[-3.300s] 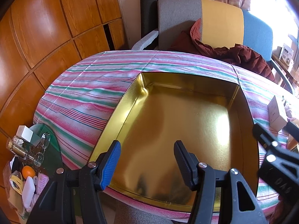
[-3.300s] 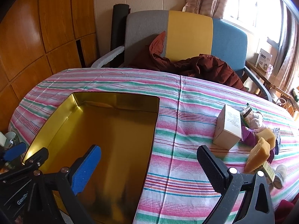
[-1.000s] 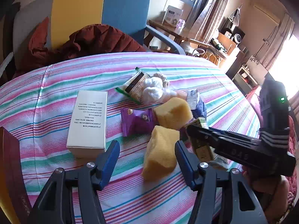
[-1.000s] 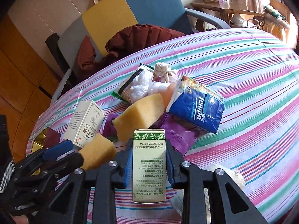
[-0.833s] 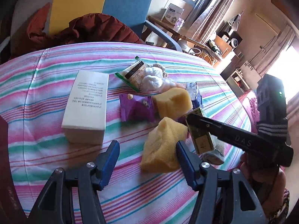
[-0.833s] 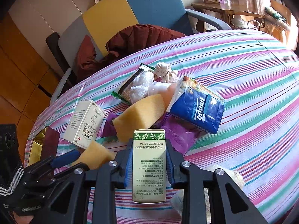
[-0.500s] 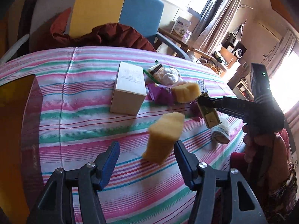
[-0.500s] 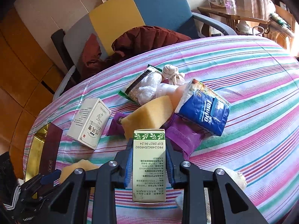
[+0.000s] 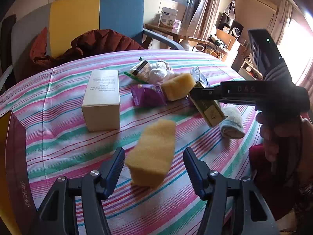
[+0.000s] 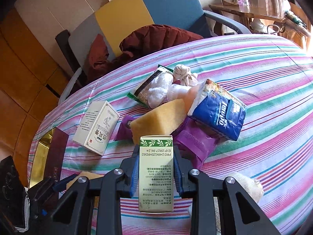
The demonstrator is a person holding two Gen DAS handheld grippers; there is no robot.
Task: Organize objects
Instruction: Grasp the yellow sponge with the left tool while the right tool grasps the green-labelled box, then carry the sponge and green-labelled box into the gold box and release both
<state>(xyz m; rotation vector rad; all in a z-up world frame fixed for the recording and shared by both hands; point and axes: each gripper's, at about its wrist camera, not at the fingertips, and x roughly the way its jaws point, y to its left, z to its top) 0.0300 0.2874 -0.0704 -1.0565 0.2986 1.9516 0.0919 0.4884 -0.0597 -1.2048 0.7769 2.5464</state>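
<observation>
Hanging over the near edge of the table (image 9: 205,58), the left hand-held gripper (image 9: 154,166) had its jaws wide & opening a bit more. A yellow sponge (image 9: 152,152) sat between the blue pads (image 9: 115,166), tilted, w/ gaps on both sides, so the pads did not press on it. I could not tell if the sponge lay on the striped cloth (image 9: 58,137) or was just above it.

The right hand-held gripper (image 10: 156,168) was squeezed tight on a thin green & cream box (image 10: 156,176), held long-ways w/ its leafy end pointing far. In the left view that same box (image 9: 208,107) showed at the right, tilted, above the cloth, w/ a person's hand (image 9: 273,133) around the handle.

The rest of the stuff lay in a bunch near the middle of the table. A white box (image 9: 102,99) lay on its side at the left. Right of it was a purple packet (image 9: 147,96), touching a second yellow sponge (image 9: 178,86). A blue tissue pack (image 10: 219,113) leaned on that pile at the right. Farther back lay a green-edged snack bag (image 10: 148,86) & a knotted white cloth (image 10: 183,73). A rolled pale sock (image 9: 231,125) lay near the right edge.

At the far left a gold tin (image 10: 42,148) showed, w/ a dark red lid (image 10: 56,152) beside it. A chair (image 9: 88,15) in grey, yellow & blue stood behind the table, w/ a dark red coat (image 9: 93,45) on it.
</observation>
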